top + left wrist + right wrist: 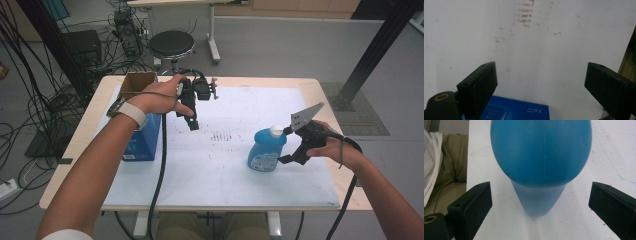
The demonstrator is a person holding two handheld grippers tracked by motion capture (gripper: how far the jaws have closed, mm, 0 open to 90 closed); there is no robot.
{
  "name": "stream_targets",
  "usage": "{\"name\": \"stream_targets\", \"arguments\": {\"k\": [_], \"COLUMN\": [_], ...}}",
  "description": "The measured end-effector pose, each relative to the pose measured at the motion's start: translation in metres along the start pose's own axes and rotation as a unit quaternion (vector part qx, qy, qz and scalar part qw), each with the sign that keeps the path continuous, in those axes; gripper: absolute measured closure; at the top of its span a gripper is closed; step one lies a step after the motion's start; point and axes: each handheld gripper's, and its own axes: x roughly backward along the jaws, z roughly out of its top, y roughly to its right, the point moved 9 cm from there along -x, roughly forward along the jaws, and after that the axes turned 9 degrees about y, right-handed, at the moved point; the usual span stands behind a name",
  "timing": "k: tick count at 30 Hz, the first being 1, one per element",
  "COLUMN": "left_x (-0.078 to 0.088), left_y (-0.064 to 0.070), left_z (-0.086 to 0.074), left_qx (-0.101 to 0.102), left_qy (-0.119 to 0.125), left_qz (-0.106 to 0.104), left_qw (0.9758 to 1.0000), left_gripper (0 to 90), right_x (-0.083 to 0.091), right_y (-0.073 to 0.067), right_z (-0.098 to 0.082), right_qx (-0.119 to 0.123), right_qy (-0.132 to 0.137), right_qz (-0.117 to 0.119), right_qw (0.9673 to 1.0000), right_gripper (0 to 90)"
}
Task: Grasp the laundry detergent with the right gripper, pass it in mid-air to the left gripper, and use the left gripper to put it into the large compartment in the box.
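On the near right of the counter (220, 195), the right hand-held gripper (287, 145) sits level with a blue bottle (266, 150), its jaws spread wide to either side of the body and not touching it. The bottle stands upright on the white sheet, white cap (276, 131) on top. It looks like smooth, rounded plastic, probably slippery and a little springy under a squeeze, and likely weighty if full. In the right gripper view the bottle (541, 152) bulges, so the narrower part (537, 200) seems the safer place to pinch than the curved belly. How full it is cannot be judged, and the label is too small to read.

Farther back on the left, the left hand-held gripper (192, 120) hangs above the sheet, jaws spread and empty, beside a blue box (142, 142) whose printing is blurred. Behind it a cardboard box (137, 84) is partly covered by the hand.
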Motion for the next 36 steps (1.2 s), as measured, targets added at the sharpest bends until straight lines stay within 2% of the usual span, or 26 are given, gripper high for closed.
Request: {"name": "stream_targets", "arguments": {"k": [17, 36], "left_x": [0.0023, 0.0021], "left_y": [0.0027, 0.0017], "left_z": [0.0005, -0.0003], "left_qx": [-0.001, 0.000], "left_qy": [-0.004, -0.003], "left_qz": [-0.002, -0.002], "left_qw": [1.0000, 1.0000], "left_gripper": [11.5, 11.5], "right_x": [0.0030, 0.0033], "right_y": [0.0007, 0.0001], "right_z": [-0.0002, 0.0007], "right_qx": [-0.003, 0.000], "right_qy": [-0.004, -0.004], "right_qz": [-0.009, -0.008], "right_qw": [1.0000, 1.0000], "right_gripper": [5.0, 5.0]}}
